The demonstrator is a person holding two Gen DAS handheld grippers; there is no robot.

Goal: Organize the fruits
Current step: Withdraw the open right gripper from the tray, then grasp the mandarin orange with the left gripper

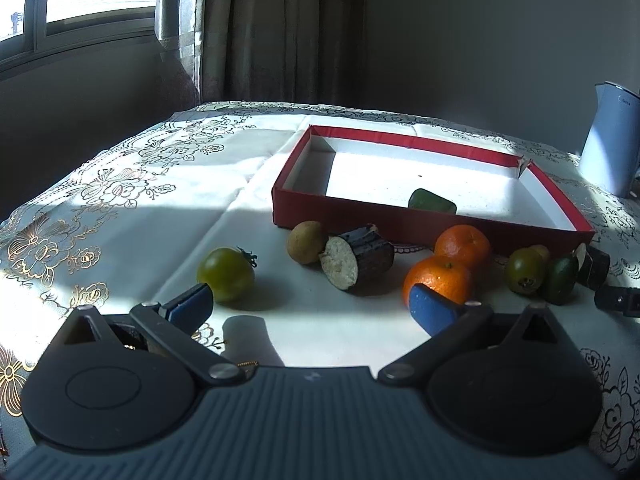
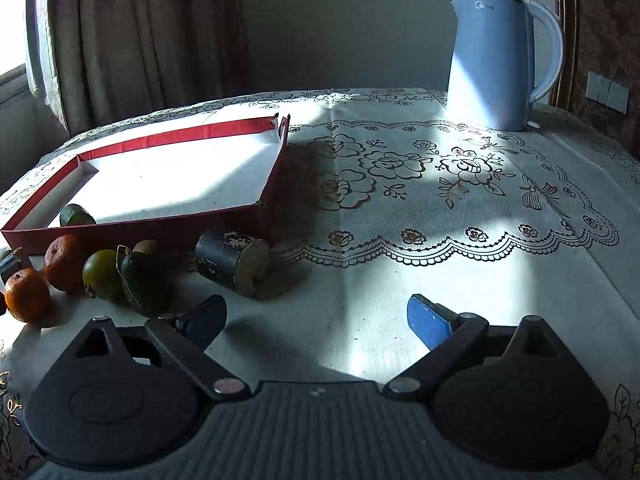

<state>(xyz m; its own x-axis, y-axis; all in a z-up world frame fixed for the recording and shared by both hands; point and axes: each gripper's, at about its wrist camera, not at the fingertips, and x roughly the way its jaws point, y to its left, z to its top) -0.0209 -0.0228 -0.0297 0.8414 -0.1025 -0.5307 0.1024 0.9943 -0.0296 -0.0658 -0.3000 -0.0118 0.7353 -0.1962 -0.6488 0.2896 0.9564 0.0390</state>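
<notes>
Above the tablecloth [image 2: 400, 200], both the left gripper [image 1: 310, 304] and right gripper [image 2: 316, 316] gape wide, empty.

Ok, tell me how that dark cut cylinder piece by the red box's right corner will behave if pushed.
The dark cut cylinder lies on its curved side, so a sideways push would probably roll it across the tablecloth. It looks stiff, with a solid pale cut face, so it likely won't squash. Its short, thick shape suggests it could pivot rather than roll straight.

Fruits [image 2: 104, 274] lie beside red box [image 2: 160, 228]; kettle [image 2: 494, 60] behind.
</notes>
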